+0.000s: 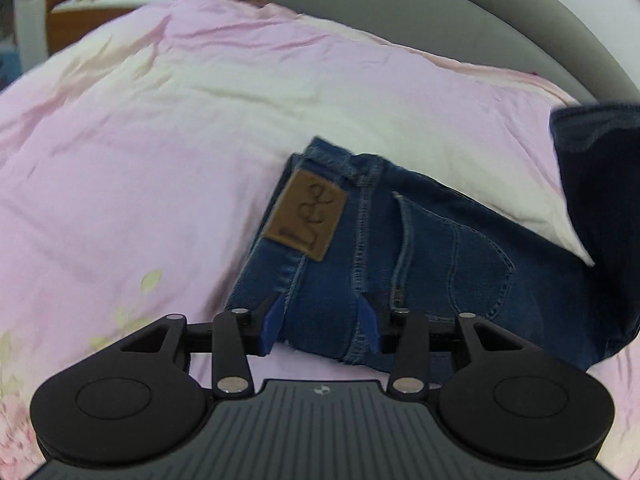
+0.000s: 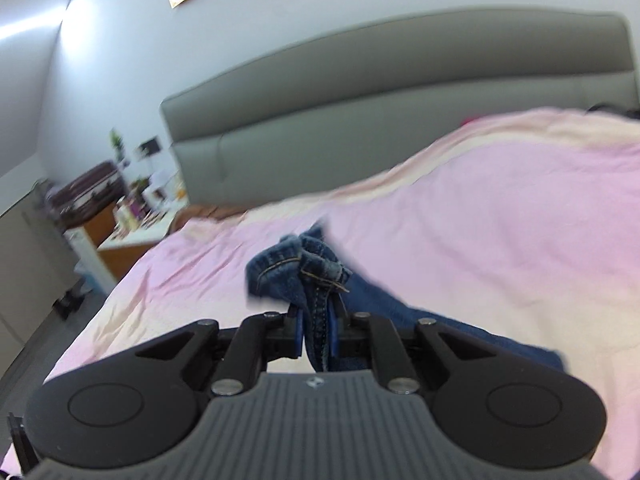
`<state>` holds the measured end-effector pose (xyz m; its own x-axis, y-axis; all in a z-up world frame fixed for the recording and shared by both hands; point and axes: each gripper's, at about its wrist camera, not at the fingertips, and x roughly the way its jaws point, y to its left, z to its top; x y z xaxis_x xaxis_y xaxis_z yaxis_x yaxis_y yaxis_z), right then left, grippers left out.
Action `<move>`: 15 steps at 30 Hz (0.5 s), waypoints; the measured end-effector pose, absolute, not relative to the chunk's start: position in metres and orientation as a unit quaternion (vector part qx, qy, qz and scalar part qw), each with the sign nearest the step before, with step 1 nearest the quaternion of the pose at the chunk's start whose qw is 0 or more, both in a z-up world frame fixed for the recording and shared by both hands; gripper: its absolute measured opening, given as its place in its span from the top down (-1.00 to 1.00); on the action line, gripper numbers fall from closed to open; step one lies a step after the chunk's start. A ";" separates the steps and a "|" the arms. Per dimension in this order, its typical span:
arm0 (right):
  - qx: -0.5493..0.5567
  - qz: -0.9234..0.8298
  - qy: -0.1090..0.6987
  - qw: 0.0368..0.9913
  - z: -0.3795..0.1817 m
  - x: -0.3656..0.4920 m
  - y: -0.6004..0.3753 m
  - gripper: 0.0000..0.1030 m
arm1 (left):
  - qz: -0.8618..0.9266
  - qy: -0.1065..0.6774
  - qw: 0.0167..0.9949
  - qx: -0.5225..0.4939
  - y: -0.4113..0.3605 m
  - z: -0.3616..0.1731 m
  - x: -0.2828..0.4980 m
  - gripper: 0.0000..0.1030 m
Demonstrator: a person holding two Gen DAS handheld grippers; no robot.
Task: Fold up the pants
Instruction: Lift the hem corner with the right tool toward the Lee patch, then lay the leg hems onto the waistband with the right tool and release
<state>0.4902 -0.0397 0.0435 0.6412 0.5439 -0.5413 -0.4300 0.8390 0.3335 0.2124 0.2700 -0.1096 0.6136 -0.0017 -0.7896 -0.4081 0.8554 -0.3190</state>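
Blue jeans [image 1: 400, 248] lie on the pink bedspread [image 1: 140, 160], folded lengthwise, with a brown leather waistband patch [image 1: 306, 220] facing up. My left gripper [image 1: 320, 320] is open, its blue fingers astride the near edge of the waist part. A lifted end of the jeans [image 1: 592, 184] hangs at the right. In the right wrist view my right gripper [image 2: 316, 332] is shut on a bunched hem of the jeans [image 2: 304, 268], held above the bedspread [image 2: 480, 240]. The rest of the jeans trails down to the right.
A grey padded headboard [image 2: 400, 92] stands behind the bed. A bedside table [image 2: 132, 236] crowded with small items is at the left, next to a white cabinet [image 2: 24, 264]. The bed's left edge drops to the floor [image 2: 32, 352].
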 end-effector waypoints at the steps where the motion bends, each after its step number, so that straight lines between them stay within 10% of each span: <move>1: 0.085 0.281 0.341 0.893 0.029 0.488 -0.019 0.85 | 0.119 0.420 0.857 -0.273 0.281 -0.117 0.207 -0.02; 10: -0.013 0.349 0.443 0.826 -0.093 0.438 0.081 0.84 | 0.126 0.349 0.767 -0.523 0.328 -0.190 0.179 -0.30; 15: -0.089 0.365 0.511 0.773 -0.131 0.419 0.092 0.84 | 0.117 0.324 0.778 -0.525 0.327 -0.191 0.182 0.49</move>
<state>0.4189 0.0925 -0.1305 0.2118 0.4739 -0.8548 -0.6548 0.7180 0.2358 0.1821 0.3272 -0.1913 0.7624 -0.1592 -0.6273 -0.5224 0.4206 -0.7417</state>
